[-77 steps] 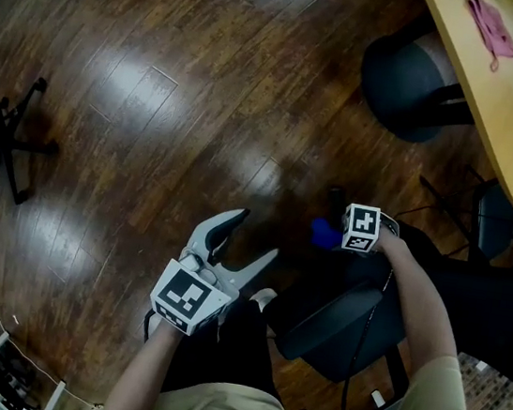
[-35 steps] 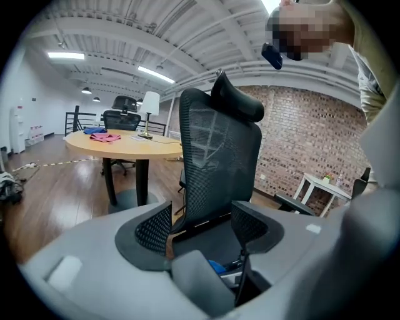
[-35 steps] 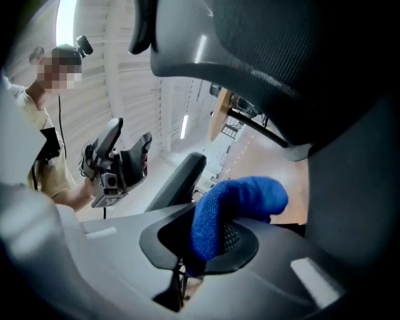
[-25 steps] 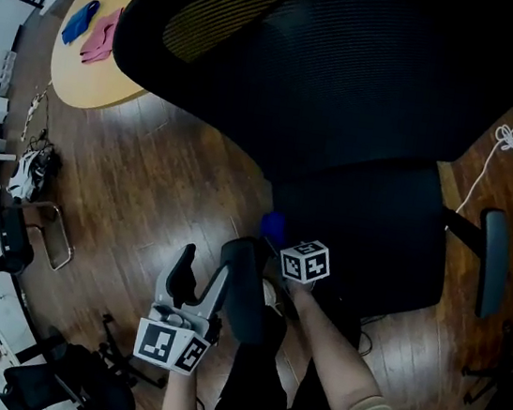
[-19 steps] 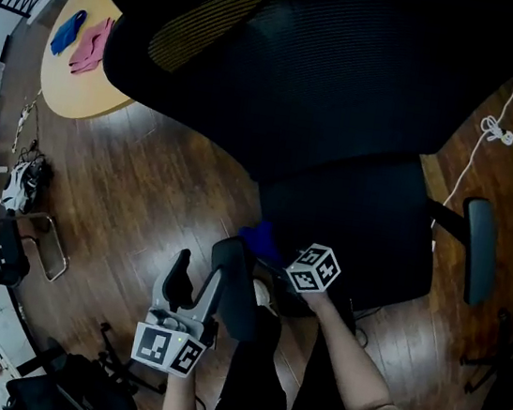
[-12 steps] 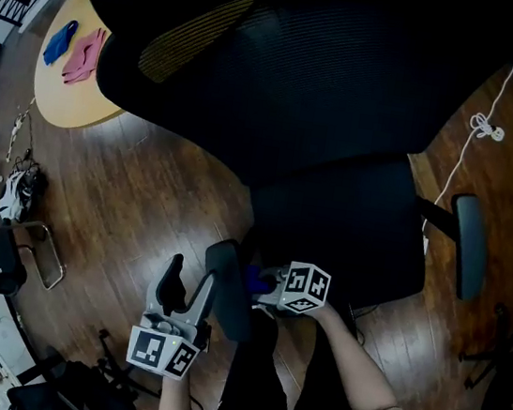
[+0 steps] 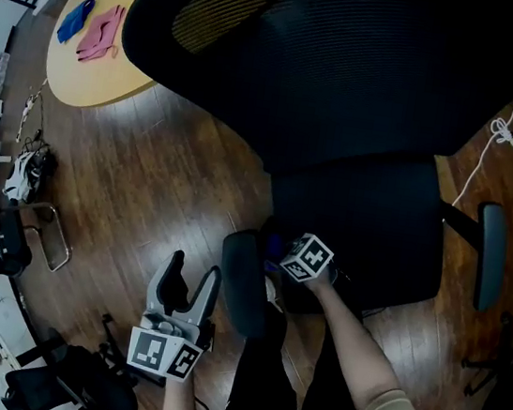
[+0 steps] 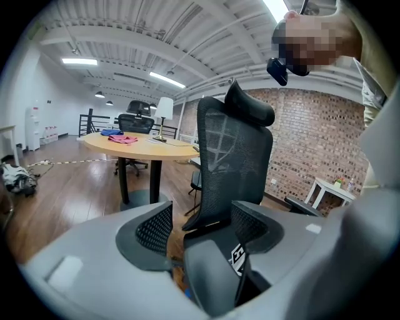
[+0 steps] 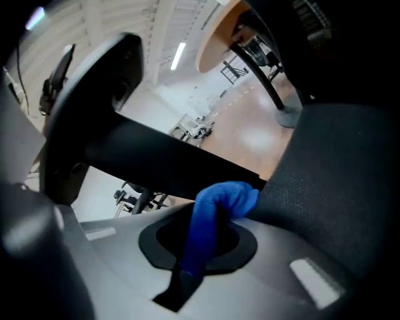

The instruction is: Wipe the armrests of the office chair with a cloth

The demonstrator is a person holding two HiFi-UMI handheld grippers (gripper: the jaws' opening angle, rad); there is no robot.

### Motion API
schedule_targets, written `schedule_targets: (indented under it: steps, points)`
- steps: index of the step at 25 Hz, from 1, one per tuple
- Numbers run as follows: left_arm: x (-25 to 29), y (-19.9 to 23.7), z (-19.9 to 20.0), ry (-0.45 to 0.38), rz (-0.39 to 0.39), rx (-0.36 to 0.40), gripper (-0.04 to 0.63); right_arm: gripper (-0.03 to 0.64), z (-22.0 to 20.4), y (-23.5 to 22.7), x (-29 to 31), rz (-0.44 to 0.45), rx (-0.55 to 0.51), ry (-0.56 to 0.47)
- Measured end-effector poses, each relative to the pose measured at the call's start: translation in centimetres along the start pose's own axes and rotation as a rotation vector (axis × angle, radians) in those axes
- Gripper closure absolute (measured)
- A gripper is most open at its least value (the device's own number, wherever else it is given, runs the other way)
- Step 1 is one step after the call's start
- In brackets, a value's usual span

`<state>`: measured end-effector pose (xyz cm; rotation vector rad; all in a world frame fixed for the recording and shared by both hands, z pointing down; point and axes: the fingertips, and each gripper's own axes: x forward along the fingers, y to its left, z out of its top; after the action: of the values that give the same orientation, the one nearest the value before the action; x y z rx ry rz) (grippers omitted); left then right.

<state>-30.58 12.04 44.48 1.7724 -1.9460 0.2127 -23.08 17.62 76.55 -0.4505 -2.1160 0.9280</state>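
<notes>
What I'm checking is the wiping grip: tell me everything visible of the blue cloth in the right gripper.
The blue cloth looks like soft, fuzzy fabric, folded into a narrow strip. The right gripper is shut on its lower part; the free end rises and curls into a rounded bunch. That bunch lies against the dark seat edge, just under a dark chair bar.

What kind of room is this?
Probably an open office: a black office chair, a round wooden table, and long ceiling lights near a brick wall.
</notes>
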Motion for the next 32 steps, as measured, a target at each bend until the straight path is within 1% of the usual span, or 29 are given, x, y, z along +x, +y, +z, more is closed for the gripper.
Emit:
schedule_targets:
  steps: [2,4,6,8,10,12,16,19,20,21,22,24,26,28,32]
  points:
    - [-0.2,0.5,-0.2,-0.003,0.006,-0.012,0.316,0.598,-0.2,-1.3,0.6,-0.043,0.014,0.035]
    - [-0.5,1.1,-0.6,-0.005,0.011,-0.028,0.316,0.598,0.0,-1.4,0.4,-0.057,0.000,0.037]
    - [-0.8,1.5,-0.7,-0.010,0.013,-0.046,0.316,0.598,0.6,-1.2,-1.4,-0.073,-0.007,-0.015]
    - [-1.0,1.7,-0.5,-0.018,0.005,-0.064,0.316,0.598,1.6,-1.5,-4.2,-0.103,0.019,-0.094]
    - [-1.0,2.2,-0.3,-0.029,-0.003,-0.078,0.316,0.597,3.1,-2.5,-6.4,-0.143,0.033,-0.152]
    - [-0.6,3.0,-0.2,-0.037,-0.005,-0.083,0.316,0.597,5.2,-3.7,-7.6,-0.170,0.022,-0.185]
    - [0.0,4.8,-0.1,-0.043,0.000,-0.084,0.316,0.597,10.4,-4.8,-7.4,-0.169,-0.029,-0.247]
    - [0.0,5.9,0.3,-0.049,0.003,-0.078,0.316,0.597,13.3,-5.7,-5.2,-0.109,-0.022,-0.270]
    - [0.0,6.2,0.4,-0.051,0.006,-0.077,0.316,0.597,13.7,-6.1,-4.1,-0.081,-0.012,-0.255]
    - [0.0,6.5,0.5,-0.053,0.008,-0.077,0.316,0.597,13.6,-6.5,-3.0,-0.056,-0.009,-0.217]
    - [0.0,6.7,0.5,-0.055,0.012,-0.078,0.316,0.597,13.0,-6.8,-1.8,-0.038,-0.018,-0.155]
    - [-0.2,7.1,0.3,-0.056,0.019,-0.084,0.316,0.598,11.0,-7.0,0.0,-0.014,-0.065,0.009]
    - [-0.4,7.3,-0.1,-0.053,0.024,-0.090,0.316,0.598,9.4,-6.7,0.9,0.015,-0.109,0.150]
    - [-0.6,7.7,-0.7,-0.047,0.026,-0.094,0.316,0.598,8.8,-6.3,1.0,0.052,-0.120,0.219]
    - [-0.5,8.2,-1.5,-0.041,0.028,-0.111,0.316,0.598,7.5,-5.4,0.9,0.131,-0.095,0.298]
